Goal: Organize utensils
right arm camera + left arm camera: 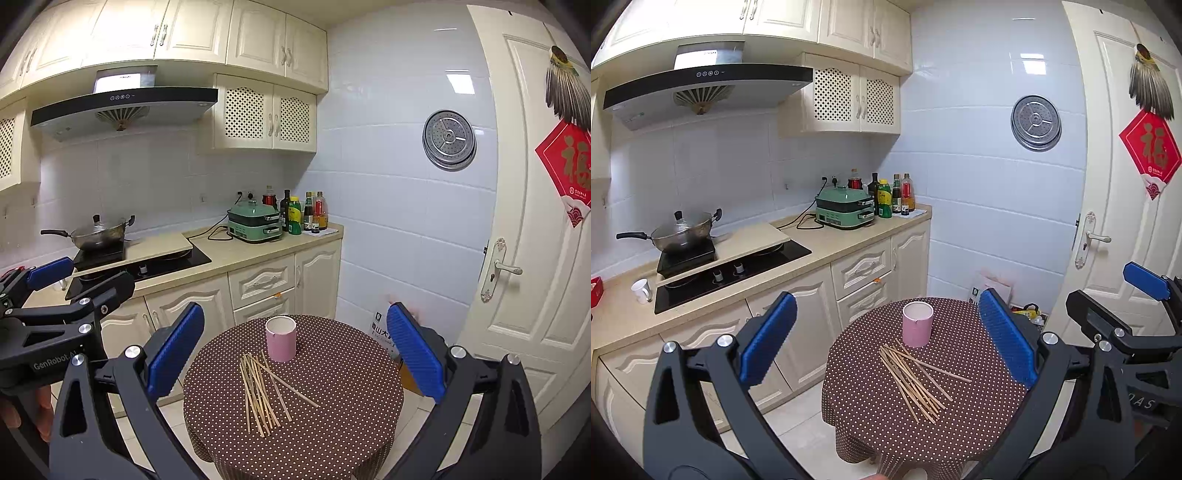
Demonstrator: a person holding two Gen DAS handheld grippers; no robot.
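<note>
Left wrist view: we see the round table (871, 424) with its dotted brown cloth, and we take the pink cup (917, 324) on it as our landmark. The cup stands upright and looks empty. The chopsticks (916, 380) lie loose in a fanned pile just in front of the cup, their far tips near its base; we cannot tell whether they touch it. No chopstick is in the cup, so we judge the sorting not yet begun: every stick is left to gather and stand in the cup. Our left gripper (886, 339) hangs above and short of the cup, jaws spread wide, holding nothing. Our right gripper (295, 350) likewise, wide apart and empty.
</note>
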